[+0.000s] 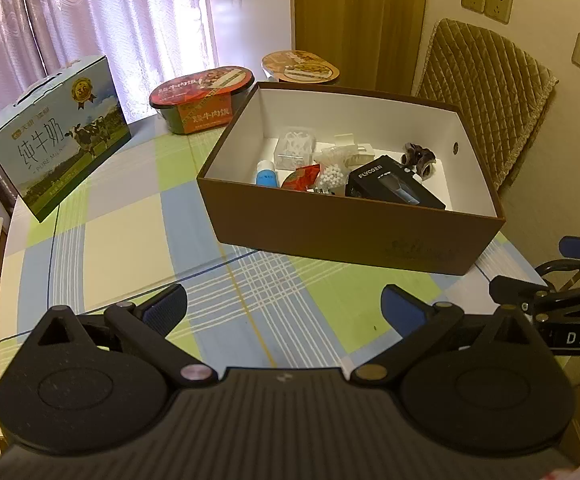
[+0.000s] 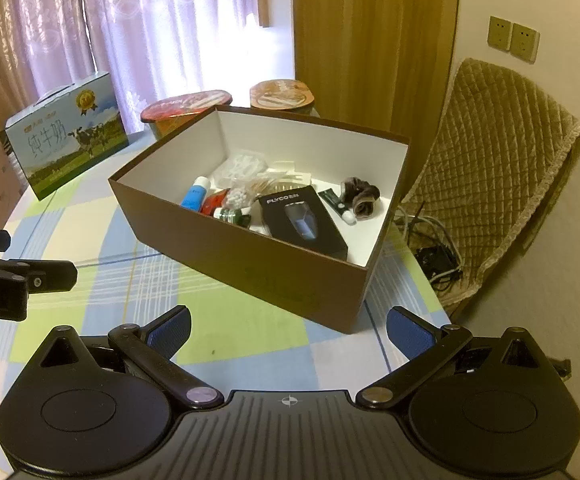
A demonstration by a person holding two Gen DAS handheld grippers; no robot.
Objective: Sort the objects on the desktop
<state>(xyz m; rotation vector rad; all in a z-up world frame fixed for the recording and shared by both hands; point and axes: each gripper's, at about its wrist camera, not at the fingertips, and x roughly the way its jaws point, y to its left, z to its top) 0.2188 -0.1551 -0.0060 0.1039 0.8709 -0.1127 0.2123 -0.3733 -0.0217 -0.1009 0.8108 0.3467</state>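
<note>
Both your left tongs and right tongs gape wide and empty, the filled brown box just ahead; reach carelessly and you could shove it off the worktop.

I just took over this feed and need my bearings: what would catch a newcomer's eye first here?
The open brown box at the middle of the checked tablecloth, full of small items with a black Flyco carton on top. Behind it to the left stands a milk carton, with two meal tubs by the curtain. Both grippers, left gripper and right gripper, hover open and empty before the box.
</note>
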